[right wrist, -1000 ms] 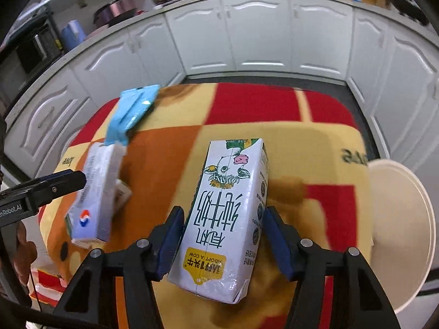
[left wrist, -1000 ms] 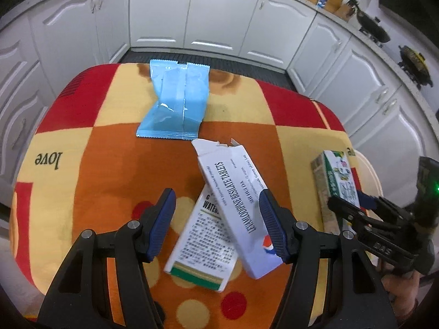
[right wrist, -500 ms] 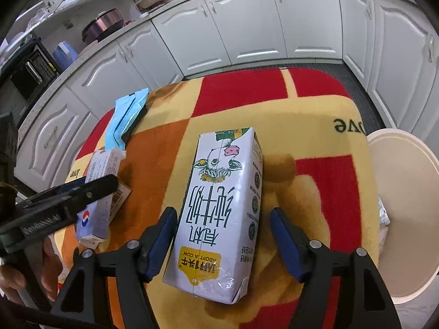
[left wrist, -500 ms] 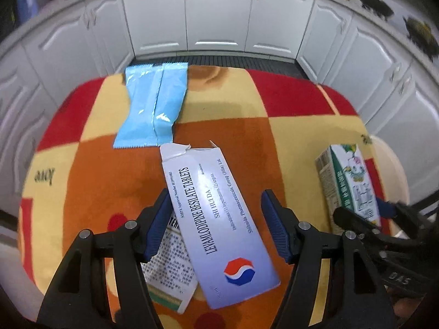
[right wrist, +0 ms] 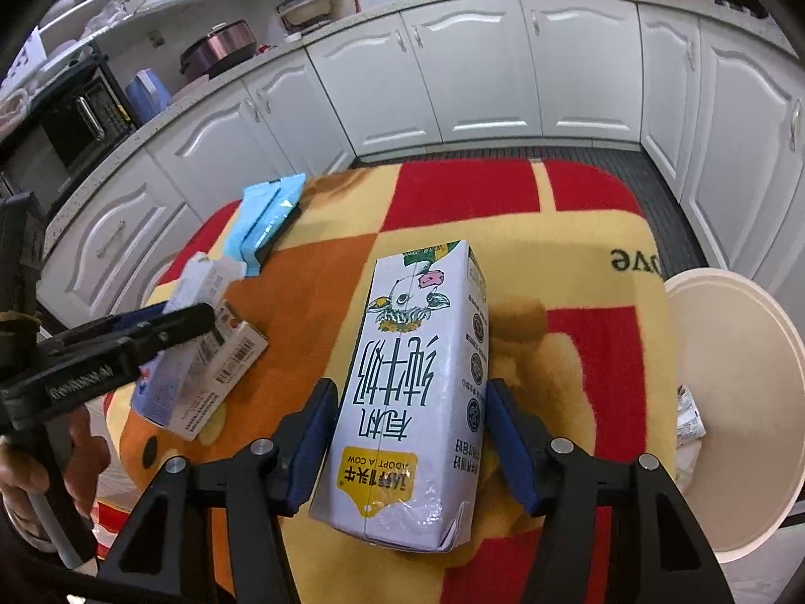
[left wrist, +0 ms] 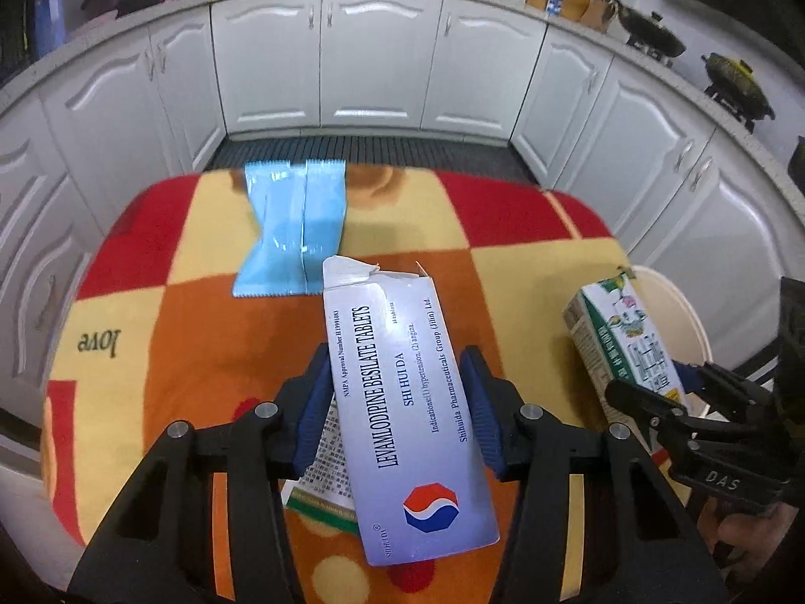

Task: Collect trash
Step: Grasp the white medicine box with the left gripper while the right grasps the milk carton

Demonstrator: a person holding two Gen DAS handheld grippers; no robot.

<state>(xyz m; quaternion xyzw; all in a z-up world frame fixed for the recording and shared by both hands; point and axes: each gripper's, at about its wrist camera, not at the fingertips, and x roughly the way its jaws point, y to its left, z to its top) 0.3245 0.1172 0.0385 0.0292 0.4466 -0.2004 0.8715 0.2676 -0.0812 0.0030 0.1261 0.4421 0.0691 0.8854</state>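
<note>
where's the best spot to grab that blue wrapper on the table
Grip the blue wrapper at its pinched middle, coming from above with the fingers across its width. It lies flat on the blanket, narrowest there, with a raised centre seam to catch.

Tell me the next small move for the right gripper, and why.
Probably swing the right gripper rightward over the cream round bin: its blue pads already clamp the white milk carton, the bin stands open beside the table, and some trash already lies inside.

black gripper (left wrist: 397,407), blue pads (left wrist: 314,405), silver screws
</note>
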